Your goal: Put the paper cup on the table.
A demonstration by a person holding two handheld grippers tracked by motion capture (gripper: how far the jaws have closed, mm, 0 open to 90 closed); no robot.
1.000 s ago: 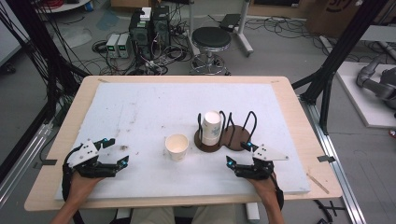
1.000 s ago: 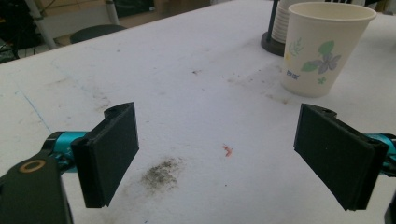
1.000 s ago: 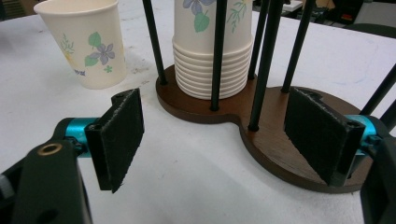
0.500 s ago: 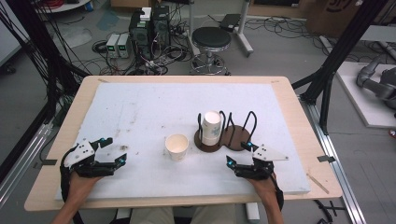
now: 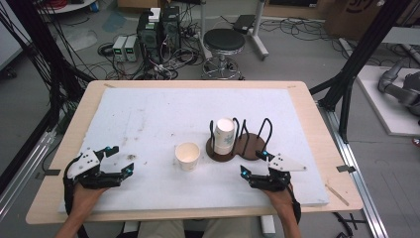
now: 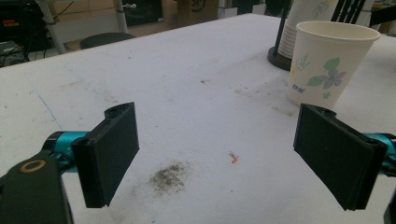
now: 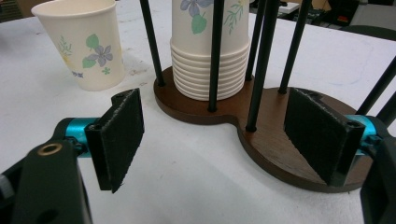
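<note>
- black round stool (image 5: 224,40) on the floor beyond the table
- computer towers (image 5: 159,25) among tangled cables
- cardboard box (image 5: 364,12), far right

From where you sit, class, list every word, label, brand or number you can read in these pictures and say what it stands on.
No text can be read with certainty.
Loose paper cup: a short line of small blue print beside the flower, too blurred to read.
Cardboard box on the floor behind the table: part of a dark printed mark, cut off and unreadable.
Stacked cups in the wooden holder: flower pattern, no lettering visible.
</note>
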